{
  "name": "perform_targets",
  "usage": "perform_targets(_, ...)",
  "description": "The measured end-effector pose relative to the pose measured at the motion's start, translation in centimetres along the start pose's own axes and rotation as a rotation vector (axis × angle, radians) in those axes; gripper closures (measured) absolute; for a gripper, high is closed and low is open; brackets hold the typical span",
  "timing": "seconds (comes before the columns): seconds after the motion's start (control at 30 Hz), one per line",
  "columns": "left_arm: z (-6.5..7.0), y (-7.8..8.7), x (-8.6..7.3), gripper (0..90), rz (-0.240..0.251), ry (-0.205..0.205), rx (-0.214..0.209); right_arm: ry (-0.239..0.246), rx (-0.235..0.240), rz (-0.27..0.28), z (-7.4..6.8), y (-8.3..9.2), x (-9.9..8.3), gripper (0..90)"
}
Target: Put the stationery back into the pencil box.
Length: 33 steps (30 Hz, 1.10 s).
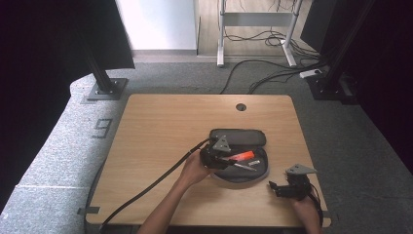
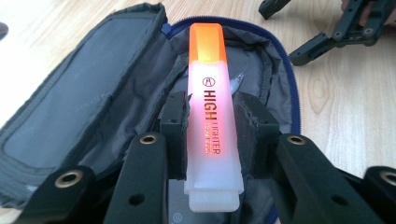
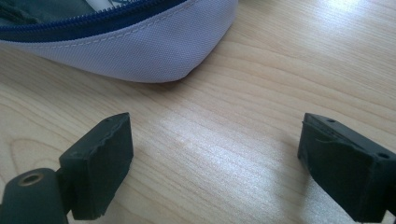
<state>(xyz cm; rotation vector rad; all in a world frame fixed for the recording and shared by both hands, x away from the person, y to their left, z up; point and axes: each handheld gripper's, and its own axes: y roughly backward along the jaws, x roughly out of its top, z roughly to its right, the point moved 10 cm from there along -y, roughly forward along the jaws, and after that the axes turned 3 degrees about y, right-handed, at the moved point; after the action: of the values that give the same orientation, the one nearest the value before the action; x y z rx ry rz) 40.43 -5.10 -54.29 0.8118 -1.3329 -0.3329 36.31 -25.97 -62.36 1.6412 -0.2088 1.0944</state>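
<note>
Highlighter point(image 2: 212, 112), orange cap, translucent pink-white barrel printed "HIGHLIGHTER": we list it clamped between the pads of our left hand-held gripper point(image 2: 212, 116), cap pointing to the top of the left gripper view. In the high view the highlighter point(image 1: 242, 156) sits at centre frame, above the open case.

Pencil case point(image 2: 84, 107), grey fabric, blue zip, lid folded open toward the upper left of the left gripper view; in the high view the pencil case point(image 1: 243, 139) lies right of centre on the wooden worktop point(image 1: 160, 131). A pen point(image 2: 238, 80) lies inside, its tip showing beside the highlighter's barrel.

Right hand-held gripper point(image 1: 278, 187), lower right of the high view: jaws standing wide apart, nothing between them, bare worktop below; the case's light outer wall point(image 3: 154, 46) lies at the upper left of the right gripper view.

Risks, as we judge them:
- Grip falls on the smooth barrel, with the cap end reaching well past the pads; a quick swing could let the highlighter pivot or slip.
- Nothing steadies the case; a push from the highlighter or the jaws against the soft wall could slide it across the worktop.
- Lowering onto the pen could leave the highlighter propped up or jamming the zip line.
</note>
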Motion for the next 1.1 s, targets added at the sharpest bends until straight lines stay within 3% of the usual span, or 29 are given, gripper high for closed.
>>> perform_targets(0.13, -0.5, -1.0, -0.6, 66.4, -0.023, 0.003, 0.016, 0.000, 0.000, 0.000, 0.0, 0.0, 0.0, 10.4)
perform_targets(0.63, -1.0, -3.3, -2.2, 64.8, -0.088, 0.028, 0.014, 0.002, -0.001, 0.000, 0.0, 0.0, 0.0, 10.4)
perform_targets(0.87, -1.0, -2.9, -1.8, 42.2, -0.071, 0.055, 0.028, 0.001, 0.000, 0.000, 0.0, 0.0, 0.0, 10.4)
perform_targets(1.1, -0.9, -2.0, -1.3, 27.6, -0.050, 0.069, 0.027, 0.001, 0.000, 0.000, 0.0, 0.0, 0.0, 10.4)
